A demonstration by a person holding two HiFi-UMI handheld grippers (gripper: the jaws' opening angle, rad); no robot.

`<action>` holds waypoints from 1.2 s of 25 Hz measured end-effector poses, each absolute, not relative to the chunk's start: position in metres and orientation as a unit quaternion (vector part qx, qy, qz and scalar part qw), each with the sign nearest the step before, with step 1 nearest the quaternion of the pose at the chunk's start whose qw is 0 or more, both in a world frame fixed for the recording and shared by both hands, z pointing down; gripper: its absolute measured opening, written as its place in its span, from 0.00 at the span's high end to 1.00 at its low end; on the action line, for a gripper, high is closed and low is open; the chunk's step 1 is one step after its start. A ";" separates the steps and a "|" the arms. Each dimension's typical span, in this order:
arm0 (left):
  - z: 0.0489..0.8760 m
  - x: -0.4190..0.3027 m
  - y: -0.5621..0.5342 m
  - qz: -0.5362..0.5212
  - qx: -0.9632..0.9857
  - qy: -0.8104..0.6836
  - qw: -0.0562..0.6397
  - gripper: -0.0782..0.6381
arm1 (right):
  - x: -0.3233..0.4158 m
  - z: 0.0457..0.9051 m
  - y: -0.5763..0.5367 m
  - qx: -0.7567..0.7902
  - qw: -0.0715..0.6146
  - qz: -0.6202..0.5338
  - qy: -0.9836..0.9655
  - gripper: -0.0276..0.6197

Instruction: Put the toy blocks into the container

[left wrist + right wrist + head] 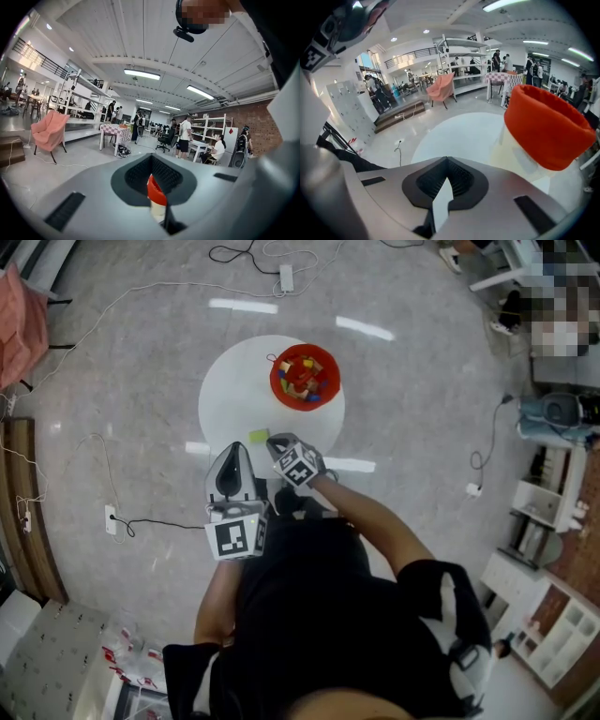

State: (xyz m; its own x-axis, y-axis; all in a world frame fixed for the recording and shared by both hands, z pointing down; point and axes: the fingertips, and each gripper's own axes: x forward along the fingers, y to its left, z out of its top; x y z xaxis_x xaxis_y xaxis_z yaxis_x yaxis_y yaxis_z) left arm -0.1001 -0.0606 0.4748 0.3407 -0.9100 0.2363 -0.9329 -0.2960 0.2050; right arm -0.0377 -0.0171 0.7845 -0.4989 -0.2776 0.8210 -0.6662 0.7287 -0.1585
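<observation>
Two grippers closed, one block loose on the counter

Both grippers are held low at the near edge of the round white counter [234,390], close to the person's body. The left gripper [234,448] has its jaws drawn together. Its own view [157,197] shows only a thin slit between them, with a sliver of red over cream showing through it. Nothing is held. The right gripper [275,439] is the same: jaws closed to a narrow gap [440,201] with the white of the counter [464,136] behind, and nothing gripped.

A yellow-green block [259,436] lies on the counter just beside the right gripper's tip, apart from the rest. The red container [276,382] stands on the far right part of the counter with a heap of coloured blocks [305,379] inside. In the right gripper view the container [546,126] is large and close, a red rim above a cream body.

Around them is a polished grey floor [122,381] with patches of ceiling-light glare. Thin cables trail across it to a white power strip [286,277]. The gripper views show a big open hall with strip lights overhead. It has metal shelving, a pink armchair [47,131], a checkered table [116,131], and people standing and sitting by desks.
</observation>
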 end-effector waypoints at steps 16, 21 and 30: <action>0.484 -0.114 -0.072 0.036 0.795 -0.579 0.179 0.90 | -0.048 0.856 -0.013 0.176 0.551 0.161 -0.799 0.76; 0.491 -0.121 -0.071 0.046 0.793 -0.578 0.186 0.90 | -0.049 0.867 -0.017 0.147 0.569 0.144 -0.796 0.74; 0.497 -0.133 -0.068 0.043 0.787 -0.585 0.192 0.90 | -0.047 0.885 -0.018 0.099 0.609 0.115 -0.778 0.72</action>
State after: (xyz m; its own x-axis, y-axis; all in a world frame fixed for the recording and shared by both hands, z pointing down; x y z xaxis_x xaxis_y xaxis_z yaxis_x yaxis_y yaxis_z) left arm -0.1328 -0.0676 0.4967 0.3111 -0.9043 0.2922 -0.9373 -0.2410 0.2519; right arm -0.0468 -0.0182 0.8849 -0.2383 -0.0129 0.9711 -0.2943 0.9538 -0.0595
